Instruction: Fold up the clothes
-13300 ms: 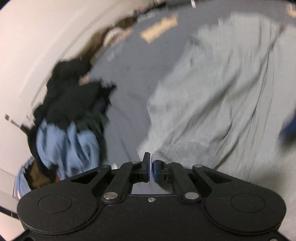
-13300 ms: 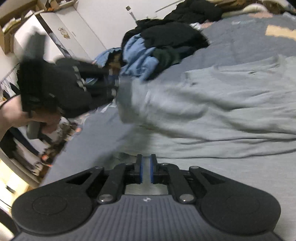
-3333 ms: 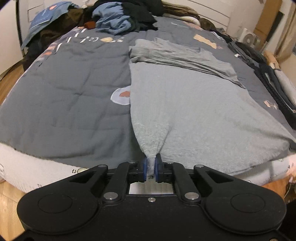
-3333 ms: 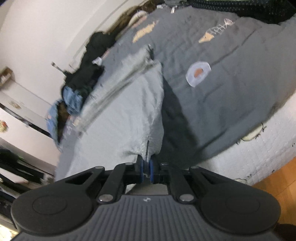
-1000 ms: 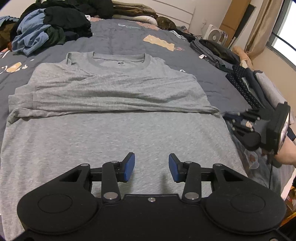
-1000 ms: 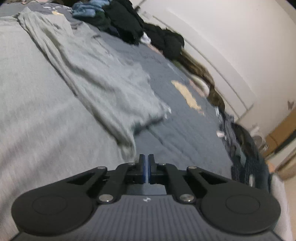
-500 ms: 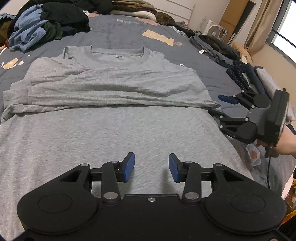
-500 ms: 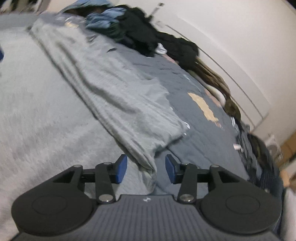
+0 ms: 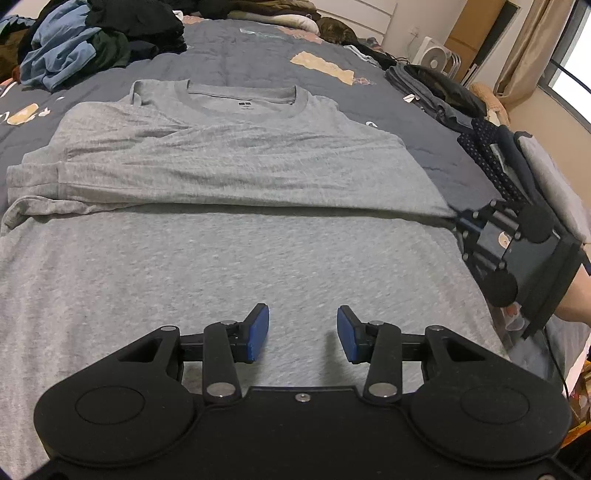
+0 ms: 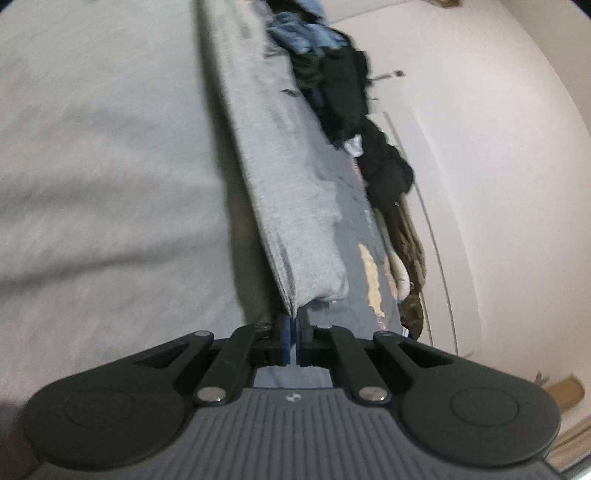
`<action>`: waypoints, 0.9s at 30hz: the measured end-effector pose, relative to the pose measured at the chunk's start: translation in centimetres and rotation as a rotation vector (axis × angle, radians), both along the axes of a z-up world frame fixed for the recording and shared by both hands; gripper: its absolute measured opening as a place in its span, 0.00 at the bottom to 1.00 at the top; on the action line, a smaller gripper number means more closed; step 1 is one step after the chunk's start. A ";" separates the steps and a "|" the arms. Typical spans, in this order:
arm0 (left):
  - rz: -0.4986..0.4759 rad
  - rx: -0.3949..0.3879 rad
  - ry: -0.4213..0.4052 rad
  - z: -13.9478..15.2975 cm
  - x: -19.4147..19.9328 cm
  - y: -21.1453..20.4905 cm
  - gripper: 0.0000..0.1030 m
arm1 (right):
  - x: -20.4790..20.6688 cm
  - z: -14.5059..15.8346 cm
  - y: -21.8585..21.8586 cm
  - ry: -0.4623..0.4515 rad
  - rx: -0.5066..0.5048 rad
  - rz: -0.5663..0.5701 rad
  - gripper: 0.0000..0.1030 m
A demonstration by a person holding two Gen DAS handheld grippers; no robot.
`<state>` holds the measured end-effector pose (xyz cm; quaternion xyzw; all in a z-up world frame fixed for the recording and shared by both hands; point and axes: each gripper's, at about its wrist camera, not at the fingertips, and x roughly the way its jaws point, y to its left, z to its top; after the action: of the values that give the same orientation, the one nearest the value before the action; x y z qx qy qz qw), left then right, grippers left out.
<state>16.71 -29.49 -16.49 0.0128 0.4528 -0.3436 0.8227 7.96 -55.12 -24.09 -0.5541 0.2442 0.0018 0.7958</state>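
A bed with a dark grey quilt (image 9: 236, 40), and on it a grey T-shirt (image 9: 229, 254) spread flat with the collar at the far end.

A heap of blue and black clothes (image 9: 85, 33) lies at the far left corner of the quilt, more dark garments (image 9: 439, 92) lie along the right edge, and a fan (image 9: 430, 55) stands by the wall; none of them lies on the shirt. The shirt's sleeves are folded across the chest. The left gripper (image 9: 303, 334) hangs over the lower part of the shirt, its jaws partly apart with nothing between them. The right gripper (image 10: 294, 341) is at the right side, by the sleeve end; its jaws have just closed and pinch the edge of the grey cloth.
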 end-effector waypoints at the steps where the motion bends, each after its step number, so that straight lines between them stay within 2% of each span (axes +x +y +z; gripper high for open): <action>1: -0.004 0.000 -0.001 0.0 0.0 0.0 0.40 | -0.1 -0.3 0.1 0.025 -0.010 -0.002 0.02; 4: -0.013 0.003 -0.007 0.1 -0.1 0.1 0.40 | 0.0 0.0 0.1 0.020 0.032 -0.033 0.02; 8: -0.006 -0.004 -0.001 0.2 0.1 0.4 0.40 | 0.1 1.2 0.3 0.006 0.063 -0.047 0.09; 10: -0.004 -0.010 0.000 0.3 0.0 0.4 0.40 | -0.1 1.9 0.2 0.001 0.062 -0.054 0.15; 12: -0.005 -0.012 -0.005 0.4 -0.1 0.4 0.40 | -0.2 2.7 -0.4 0.003 0.098 -0.084 0.30; 15: -0.003 -0.019 -0.011 0.7 -0.1 0.5 0.40 | -0.6 4.2 -1.4 -0.012 0.204 -0.152 0.36; 18: 0.003 -0.019 -0.013 0.8 -0.1 0.6 0.40 | -0.5 7.0 -1.9 -0.077 0.424 -0.248 0.39; 21: 0.000 -0.013 -0.020 0.8 -0.1 0.6 0.40 | 0.2 9.1 -1.5 -0.120 0.629 -0.278 0.40; 24: -0.007 -0.008 -0.031 0.9 -0.4 0.7 0.40 | 1.5 9.6 -1.0 -0.095 0.744 -0.272 0.40; 27: -0.002 -0.008 -0.033 1.0 -0.3 1.0 0.40 | 3.0 8.8 -0.7 -0.046 0.819 -0.290 0.40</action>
<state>16.39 -28.45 -15.48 0.0156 0.4376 -0.3458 0.8299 10.94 -55.80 -15.30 -0.1527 0.2807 -0.0256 0.9472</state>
